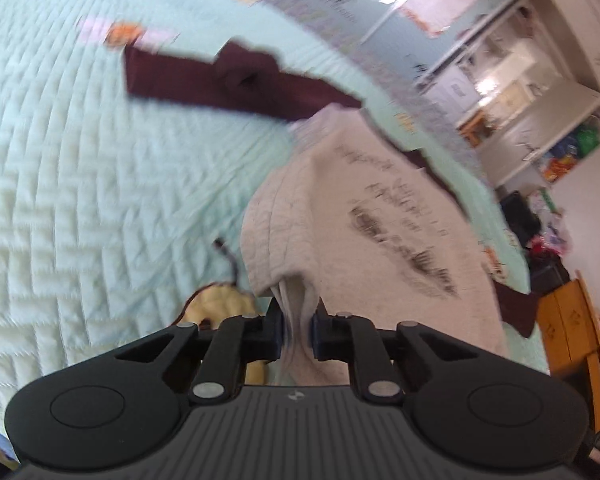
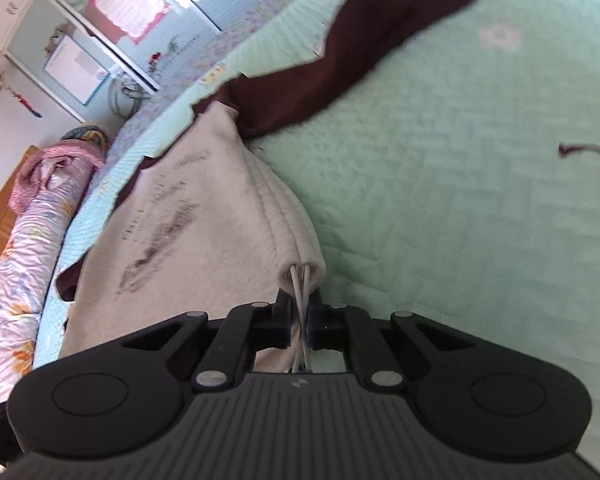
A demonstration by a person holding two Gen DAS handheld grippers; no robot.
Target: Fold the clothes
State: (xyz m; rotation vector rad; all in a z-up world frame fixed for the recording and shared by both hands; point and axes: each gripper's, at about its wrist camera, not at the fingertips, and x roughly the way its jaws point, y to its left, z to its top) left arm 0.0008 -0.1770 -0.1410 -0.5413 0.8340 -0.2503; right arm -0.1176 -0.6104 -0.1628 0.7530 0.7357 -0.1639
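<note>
A cream garment with dark printed lettering (image 1: 364,216) hangs lifted over the mint quilted bed (image 1: 100,200). My left gripper (image 1: 297,326) is shut on a bunched edge of it. In the right wrist view the same cream garment (image 2: 204,224) is pinched at another folded edge by my right gripper (image 2: 299,322), also shut. A dark maroon garment (image 1: 236,80) lies spread on the quilt behind and partly under the cream one; it also shows in the right wrist view (image 2: 364,48). Both views are motion-blurred.
A yellow cartoon patch (image 1: 220,300) is on the quilt near my left gripper. A rolled floral blanket (image 2: 32,248) lies along the bed's edge. White wardrobe doors (image 2: 100,36) and an orange wooden cabinet (image 1: 572,320) stand beyond the bed.
</note>
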